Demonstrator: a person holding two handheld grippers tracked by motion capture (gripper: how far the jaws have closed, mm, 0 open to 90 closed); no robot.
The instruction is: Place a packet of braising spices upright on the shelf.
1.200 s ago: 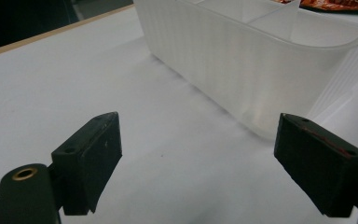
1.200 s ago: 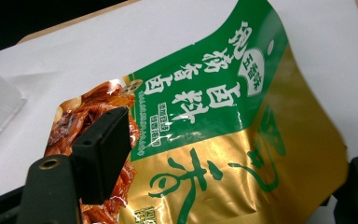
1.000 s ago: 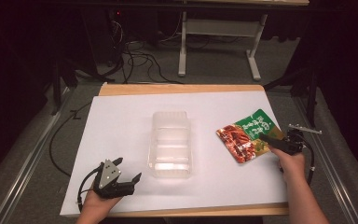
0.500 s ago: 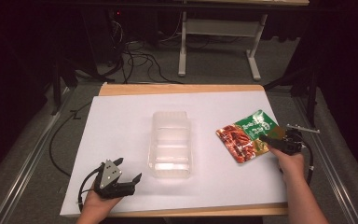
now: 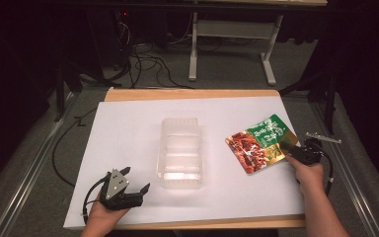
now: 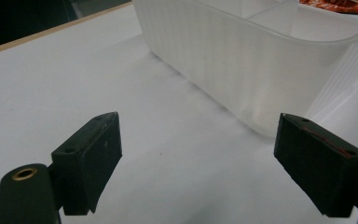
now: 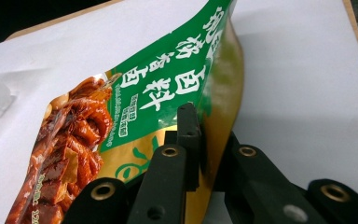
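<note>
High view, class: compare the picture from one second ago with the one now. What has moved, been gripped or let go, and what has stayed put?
Nothing visibly moved. The right claw stays shut on the edge of the green and red printed food pouch. The left claw stays open beside the clear plastic divided container, apart from it. The white table cover is unchanged.

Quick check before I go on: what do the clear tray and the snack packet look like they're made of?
The tray looks like thin translucent plastic: frosted, ribbed walls, the white table cover showing through. The packet looks like glossy printed film with a gold foil-like edge that catches light; it bends where the right gripper pinches it.
</note>
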